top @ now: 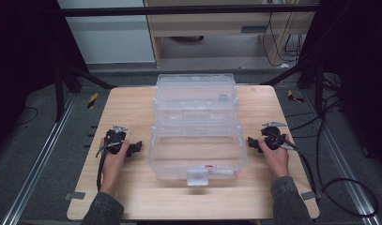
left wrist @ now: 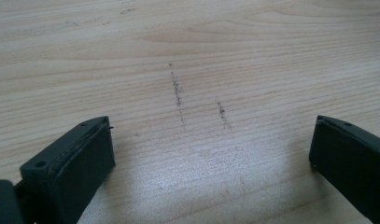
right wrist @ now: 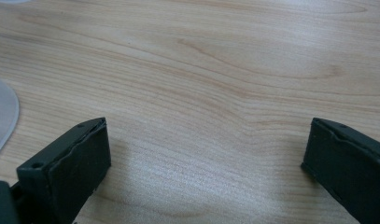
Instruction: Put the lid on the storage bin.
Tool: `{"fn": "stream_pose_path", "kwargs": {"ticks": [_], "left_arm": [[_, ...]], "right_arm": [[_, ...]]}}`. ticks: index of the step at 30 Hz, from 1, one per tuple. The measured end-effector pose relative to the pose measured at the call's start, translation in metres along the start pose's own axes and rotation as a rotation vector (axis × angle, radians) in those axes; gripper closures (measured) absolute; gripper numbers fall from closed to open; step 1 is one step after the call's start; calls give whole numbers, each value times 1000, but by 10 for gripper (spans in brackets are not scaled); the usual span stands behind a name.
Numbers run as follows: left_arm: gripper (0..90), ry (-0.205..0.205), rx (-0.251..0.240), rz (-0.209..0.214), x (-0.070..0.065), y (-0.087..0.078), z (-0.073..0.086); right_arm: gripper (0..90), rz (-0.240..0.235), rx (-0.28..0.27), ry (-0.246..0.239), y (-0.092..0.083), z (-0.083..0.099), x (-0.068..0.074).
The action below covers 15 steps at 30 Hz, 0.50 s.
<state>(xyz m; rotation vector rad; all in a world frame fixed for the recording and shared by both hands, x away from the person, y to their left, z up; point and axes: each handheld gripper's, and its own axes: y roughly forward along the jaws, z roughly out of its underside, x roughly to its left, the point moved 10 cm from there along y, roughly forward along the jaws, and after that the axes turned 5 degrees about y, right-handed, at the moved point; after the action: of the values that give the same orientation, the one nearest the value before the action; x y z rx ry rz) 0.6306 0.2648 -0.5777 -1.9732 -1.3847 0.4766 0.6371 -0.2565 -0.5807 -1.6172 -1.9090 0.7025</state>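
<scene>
A clear plastic box (top: 196, 150) stands open in the middle of the wooden table (top: 132, 108), its lid (top: 196, 91) folded back behind it. A small red and white item (top: 220, 169) lies in the box near its front wall. My left gripper (top: 138, 147) rests on the table just left of the box, jaws open. My right gripper (top: 251, 143) rests just right of the box, also open. In the left gripper view the left gripper (left wrist: 211, 154) spans bare wood. In the right gripper view the right gripper (right wrist: 206, 154) does the same.
A white latch (top: 198, 177) sticks out at the box's front. A small dark round item (top: 223, 98) sits in the lid. A pale curved edge (right wrist: 3, 116) of plastic lies at the left of the right gripper view. Cables (top: 348, 187) trail on the floor to the right.
</scene>
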Motion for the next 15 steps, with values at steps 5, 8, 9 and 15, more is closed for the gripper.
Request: {"fn": "stream_pose_path", "kwargs": {"ticks": [5, 8, 9, 15], "left_arm": [[0, 6, 3, 2, 0, -1, 1], [0, 14, 2, 11, -1, -2, 2], [0, 21, -2, 17, -2, -2, 2], [35, 74, -23, 19, -6, -14, -1]], "right_arm": [[7, 5, -1, 3, 0, 0, 0], [6, 6, -1, 4, 0, 0, 0], [6, 6, -1, 4, 0, 0, 0], [83, -4, -6, -11, 0, -3, -1]]}}
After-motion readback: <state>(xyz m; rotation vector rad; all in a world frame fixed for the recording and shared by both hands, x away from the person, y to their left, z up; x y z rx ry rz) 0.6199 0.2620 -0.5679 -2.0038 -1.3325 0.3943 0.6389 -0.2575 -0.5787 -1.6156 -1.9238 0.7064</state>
